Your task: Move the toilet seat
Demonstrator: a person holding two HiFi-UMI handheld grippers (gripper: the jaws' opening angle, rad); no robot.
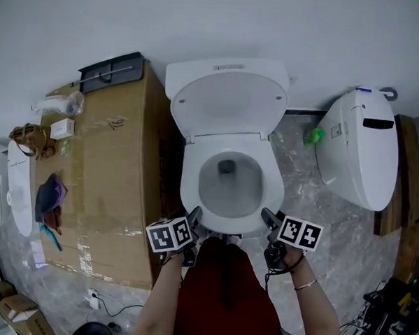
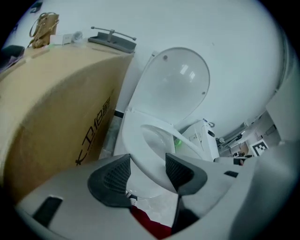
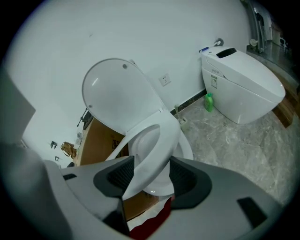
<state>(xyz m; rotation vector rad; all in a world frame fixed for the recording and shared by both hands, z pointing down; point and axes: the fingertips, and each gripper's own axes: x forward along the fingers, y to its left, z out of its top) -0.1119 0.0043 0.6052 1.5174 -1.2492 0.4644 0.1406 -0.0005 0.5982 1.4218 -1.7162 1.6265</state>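
A white toilet (image 1: 228,213) stands against the wall with its lid (image 1: 230,101) raised. The toilet seat (image 1: 264,194) is the white ring over the bowl, its front end raised slightly. My left gripper (image 1: 192,222) is at the seat's front left and my right gripper (image 1: 270,219) at its front right. In the left gripper view the seat (image 2: 140,140) runs between the dark pads of the left gripper (image 2: 147,171), which is shut on it. In the right gripper view the seat (image 3: 154,145) stands tilted up off the bowl, with the right gripper (image 3: 152,176) shut on it.
A large cardboard box (image 1: 104,179) stands tight against the toilet's left side, with small items and a black holder (image 1: 113,71) on top. A second white toilet (image 1: 361,147) stands at the right, a green bottle (image 1: 313,136) beside it. Cables (image 1: 391,306) lie at the lower right.
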